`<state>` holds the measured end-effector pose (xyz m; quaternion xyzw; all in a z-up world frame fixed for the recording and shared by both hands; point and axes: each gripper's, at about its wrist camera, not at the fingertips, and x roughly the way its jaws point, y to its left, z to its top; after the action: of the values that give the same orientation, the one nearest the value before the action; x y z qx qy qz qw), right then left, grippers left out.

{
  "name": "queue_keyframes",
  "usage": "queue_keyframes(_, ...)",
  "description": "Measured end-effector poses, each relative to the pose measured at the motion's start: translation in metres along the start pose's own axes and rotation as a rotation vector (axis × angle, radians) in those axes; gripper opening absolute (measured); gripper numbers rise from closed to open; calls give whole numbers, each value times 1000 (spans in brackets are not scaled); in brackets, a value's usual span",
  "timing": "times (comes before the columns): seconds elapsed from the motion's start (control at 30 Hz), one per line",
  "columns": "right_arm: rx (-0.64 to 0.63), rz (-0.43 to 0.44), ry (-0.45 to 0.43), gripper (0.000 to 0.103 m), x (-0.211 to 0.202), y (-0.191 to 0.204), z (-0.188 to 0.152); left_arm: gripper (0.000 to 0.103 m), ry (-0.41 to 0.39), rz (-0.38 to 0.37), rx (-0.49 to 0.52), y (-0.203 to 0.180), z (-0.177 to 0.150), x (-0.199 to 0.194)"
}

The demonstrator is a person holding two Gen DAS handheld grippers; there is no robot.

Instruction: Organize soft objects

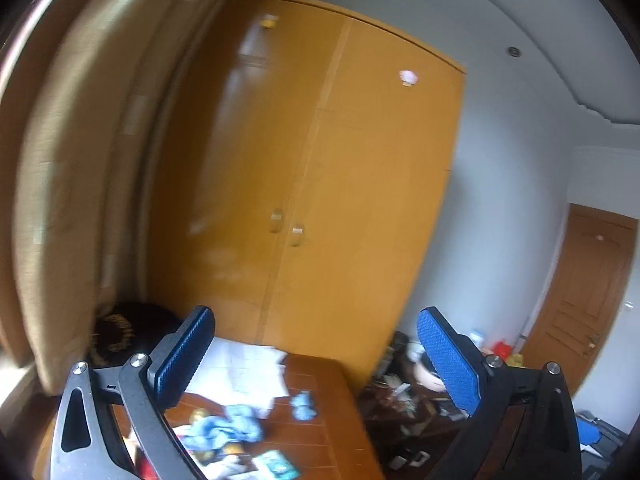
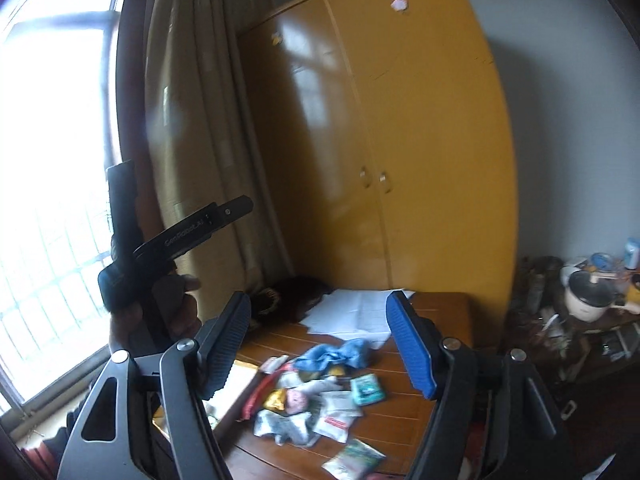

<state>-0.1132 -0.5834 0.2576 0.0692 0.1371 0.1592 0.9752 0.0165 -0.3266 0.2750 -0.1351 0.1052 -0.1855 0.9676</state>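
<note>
Here, both my grippers (image 1: 316, 360) (image 2: 318, 344) gaped empty above the limp blue cloth (image 2: 336, 354), best pinched at a bunched fold.

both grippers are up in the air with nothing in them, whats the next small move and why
Probably lower the right gripper toward the blue cloth on the wooden table. Both it and the left gripper hang open and empty, while the soft things lie loose below.
</note>
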Motion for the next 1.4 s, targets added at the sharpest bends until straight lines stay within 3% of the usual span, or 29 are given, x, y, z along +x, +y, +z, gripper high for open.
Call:
queue_keyframes(0.1, -13, -106, -14, 70, -28, -14, 1, 102, 12, -86, -19, -35, 6, 8)
queue_keyframes(0.23, -47, -309, -77, 70, -87, -29, 10, 102, 47, -243, -29, -111, 18, 13)
queue_keyframes(0.33, -40, -418, -115, 70, -147, -37, 33, 102, 55, -381, -20, -176, 36, -6)
queue_keyframes(0.4, -90, -544, -166, 70, -190, -27, 57, 102, 35, -458, 5, -214, 56, -28)
queue_keyframes(0.47, -134, -640, -212, 70, -233, -12, 87, 102, 17, -485, 48, -241, 79, -52)
queue_keyframes(0.53, -158, -687, -260, 73, -273, 2, 115, 102, -17, -488, 51, -246, 92, -74)
queue_keyframes(0.63, -152, -618, -322, 78, -302, 20, 125, 102, -69, -421, 81, -227, 88, -99)
queue_keyframes(0.73, -140, -473, -341, 79, -278, 32, 82, 102, -23, -297, 70, -177, 67, -105)
queue_keyframes(0.8, -127, -369, -284, 79, -239, 39, 55, 102, 21, -220, 32, -130, 56, -106)
queue_keyframes(0.87, -119, -284, -219, 79, -196, 51, 39, 102, -12, -134, -27, -77, 55, -113)
queue_keyframes(0.97, -123, -180, -147, 79, -156, 77, 46, 102, -64, -22, -132, -7, 72, -132)
queue_keyframes(1.03, -129, -143, -162, 79, -147, 99, 61, 102, -104, 23, -177, 26, 83, -146)
queue_keyframes(1.13, -132, -102, -202, 79, -143, 129, 81, 102, -134, 118, -140, 48, 85, -159)
queue_keyframes(1.23, -151, -111, -253, 79, -138, 144, 99, 102, -115, 116, -91, 62, 64, -156)
queue_keyframes(1.3, -157, -115, -270, 80, -133, 149, 92, 102, -103, 119, -79, 70, 44, -155)
queue_keyframes(1.4, -137, -93, -227, 82, -93, 128, 64, 102, -83, 143, -70, 85, 2, -144)
